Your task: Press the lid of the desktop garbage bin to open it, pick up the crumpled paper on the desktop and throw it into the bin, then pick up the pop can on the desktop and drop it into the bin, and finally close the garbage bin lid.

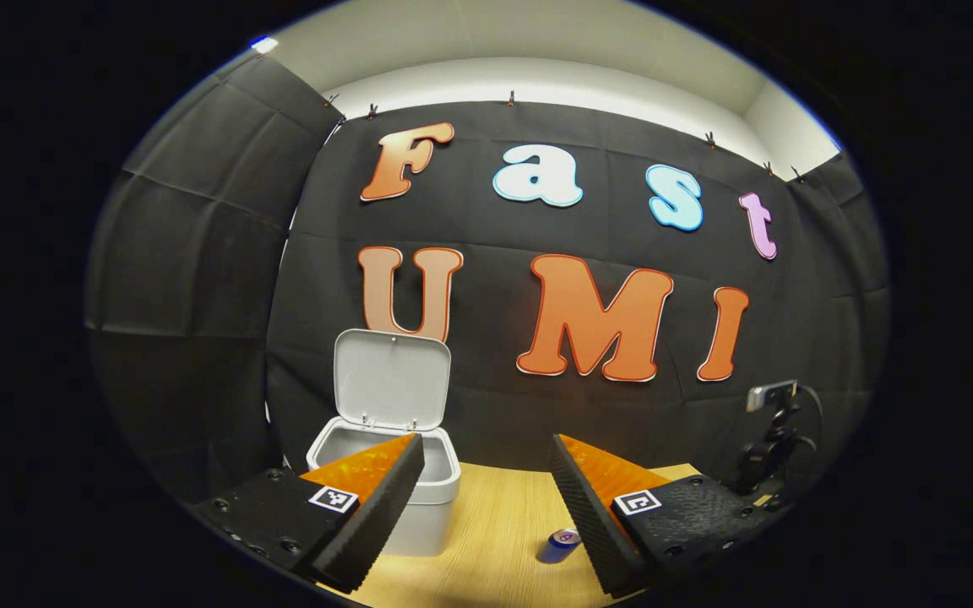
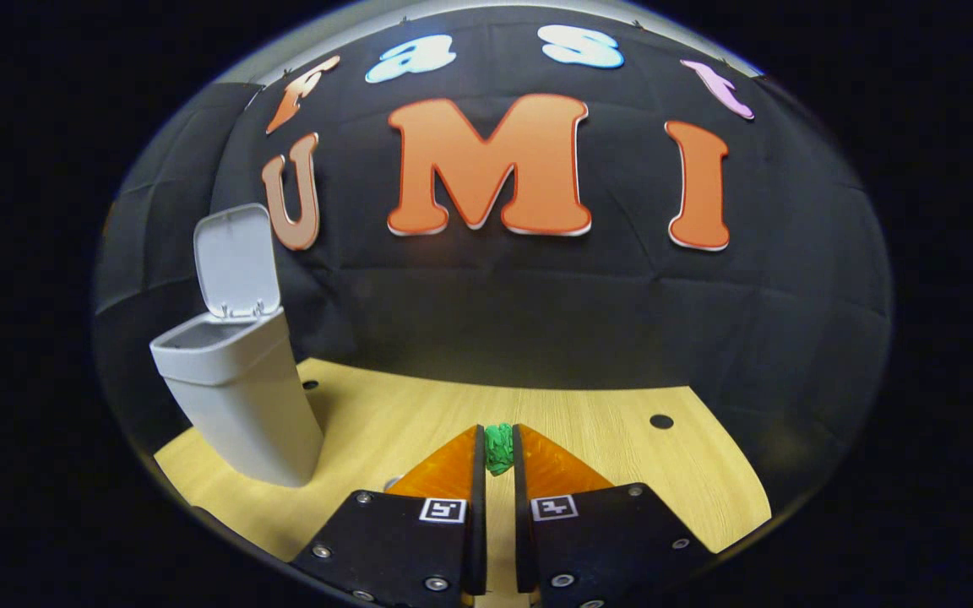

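Nearest to us in the right gripper view, the right gripper (image 2: 498,460) had its two fingers drawn close together, both pressing on the green crumpled paper (image 2: 499,447) pinched between their tips. We saw that paper held above the wooden desktop (image 2: 605,439), well apart from the garbage bin (image 2: 237,397), which stood off to the left of that view. Its lid (image 2: 235,262) was swung up and stood upright behind the open mouth; we could not see inside the bin.

In the left gripper view we found the left gripper (image 1: 486,490) with its fingers spread wide and nothing between them. Behind its left finger (image 1: 372,515) stood the same garbage bin (image 1: 436,498), lid (image 1: 391,380) raised against the booth wall. We saw the pop can (image 1: 562,542) lying on its side on the desktop (image 1: 495,523), just beside the right finger (image 1: 588,515) and partly hidden by it. At the right edge of the table we noted a small device on a dark stand (image 1: 769,447) with a cable running from it.
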Motion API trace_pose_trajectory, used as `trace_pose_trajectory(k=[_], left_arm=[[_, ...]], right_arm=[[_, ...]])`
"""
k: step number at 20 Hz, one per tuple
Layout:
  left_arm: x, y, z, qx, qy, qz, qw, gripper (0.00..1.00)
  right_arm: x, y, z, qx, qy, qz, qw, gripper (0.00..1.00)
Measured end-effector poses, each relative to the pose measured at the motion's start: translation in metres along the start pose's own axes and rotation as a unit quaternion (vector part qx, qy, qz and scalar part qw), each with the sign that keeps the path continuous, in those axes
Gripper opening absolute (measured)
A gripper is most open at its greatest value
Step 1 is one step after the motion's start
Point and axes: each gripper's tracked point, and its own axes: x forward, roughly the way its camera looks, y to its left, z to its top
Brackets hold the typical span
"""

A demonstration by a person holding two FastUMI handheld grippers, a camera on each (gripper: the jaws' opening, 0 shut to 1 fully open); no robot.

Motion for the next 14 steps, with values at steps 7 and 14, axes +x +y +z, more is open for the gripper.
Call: trace_pose_trajectory(k=[7, 14], left_arm=[[-0.004, 0.024, 0.002, 0.001, -0.004, 0.022, 1.0, 0.94], [-0.018, 0.06, 0.001, -0.002, -0.007, 0.056, 0.998, 0.94]], right_arm=[[-0.027, 0.041, 0.067, -0.01, -0.051, 0.039, 0.998, 0.13], [-0.042, 0.097, 0.124, -0.025, -0.097, 0.098, 0.99, 0.13]])
